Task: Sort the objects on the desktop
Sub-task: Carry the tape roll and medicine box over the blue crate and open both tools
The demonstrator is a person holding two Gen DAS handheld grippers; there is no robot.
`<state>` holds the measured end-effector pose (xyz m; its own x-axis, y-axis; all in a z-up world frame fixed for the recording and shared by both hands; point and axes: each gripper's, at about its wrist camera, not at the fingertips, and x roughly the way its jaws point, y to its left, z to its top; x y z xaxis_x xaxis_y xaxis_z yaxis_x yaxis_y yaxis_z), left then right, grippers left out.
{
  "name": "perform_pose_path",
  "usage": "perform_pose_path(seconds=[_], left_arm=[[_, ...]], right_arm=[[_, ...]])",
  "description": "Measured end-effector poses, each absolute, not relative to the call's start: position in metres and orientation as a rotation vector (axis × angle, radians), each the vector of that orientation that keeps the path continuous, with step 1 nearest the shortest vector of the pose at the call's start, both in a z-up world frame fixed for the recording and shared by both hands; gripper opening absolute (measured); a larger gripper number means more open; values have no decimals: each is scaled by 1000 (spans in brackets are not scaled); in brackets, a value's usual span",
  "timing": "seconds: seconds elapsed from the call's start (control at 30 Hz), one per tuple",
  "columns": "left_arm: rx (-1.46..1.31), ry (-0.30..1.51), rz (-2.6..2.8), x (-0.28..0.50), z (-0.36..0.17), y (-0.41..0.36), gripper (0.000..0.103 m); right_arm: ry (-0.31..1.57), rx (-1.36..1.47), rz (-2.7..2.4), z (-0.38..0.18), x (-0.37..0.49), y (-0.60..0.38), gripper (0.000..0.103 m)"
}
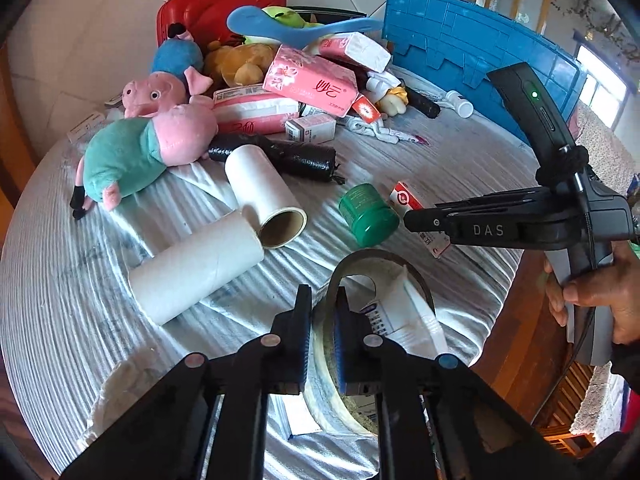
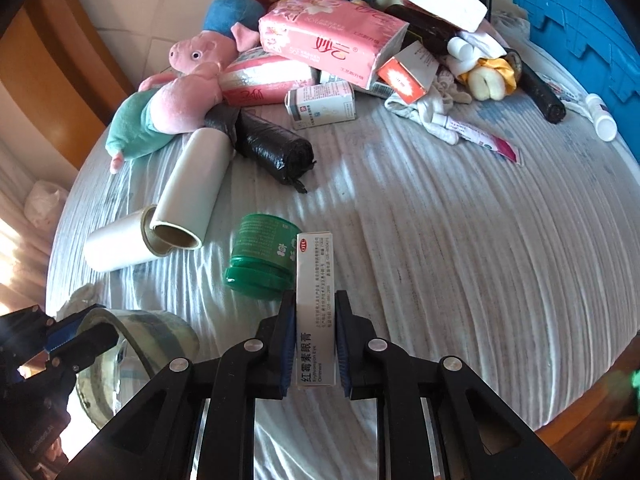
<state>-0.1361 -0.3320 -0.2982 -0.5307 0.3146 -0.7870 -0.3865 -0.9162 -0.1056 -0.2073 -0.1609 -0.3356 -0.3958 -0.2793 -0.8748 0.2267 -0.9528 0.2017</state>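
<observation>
My left gripper (image 1: 323,320) is shut on the rim of a grey-banded container (image 1: 384,260) with small white packets inside, at the table's near edge; it also shows in the right wrist view (image 2: 152,328). My right gripper (image 2: 315,312) is shut on a long white ointment box (image 2: 315,300), held just above the cloth beside a green jar (image 2: 260,260). In the left wrist view the right gripper (image 1: 416,220) sits over the red-and-white box (image 1: 406,198), right of the green jar (image 1: 368,214).
Two white paper rolls (image 1: 264,196) (image 1: 196,268) lie left of the jar. A black bag roll (image 1: 296,154), pig plush toys (image 1: 144,152), pink tissue packs (image 1: 312,80), small boxes and a red case (image 1: 216,4) pile at the back. A blue crate (image 1: 480,52) stands back right.
</observation>
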Motion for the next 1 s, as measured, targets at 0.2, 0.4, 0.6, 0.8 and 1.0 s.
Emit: perform_pose_path(seconds=[0.2,0.4,0.6,0.8,1.0], left_arm=[[-1144,112,2458,-140,-272,-320,10],[-1025,142,2483,-154,-238,-299,10],[-894,166,2503,-171,-199,-271,10],[-724,218,2524,-180,-152,-227,10],[-566,252,2510,-174,-104,-152,10]], right_arm=[[-106,1460,-2438,-314,-207,-147,17],[-121,1345,-2529,-272,-210,-130,17],[-123,1208,-2643,-224,-211,-104,17],[-144,1053,-2766,-176,-198,-66,17],[-139,895,-2895,-126,-169,3,17]])
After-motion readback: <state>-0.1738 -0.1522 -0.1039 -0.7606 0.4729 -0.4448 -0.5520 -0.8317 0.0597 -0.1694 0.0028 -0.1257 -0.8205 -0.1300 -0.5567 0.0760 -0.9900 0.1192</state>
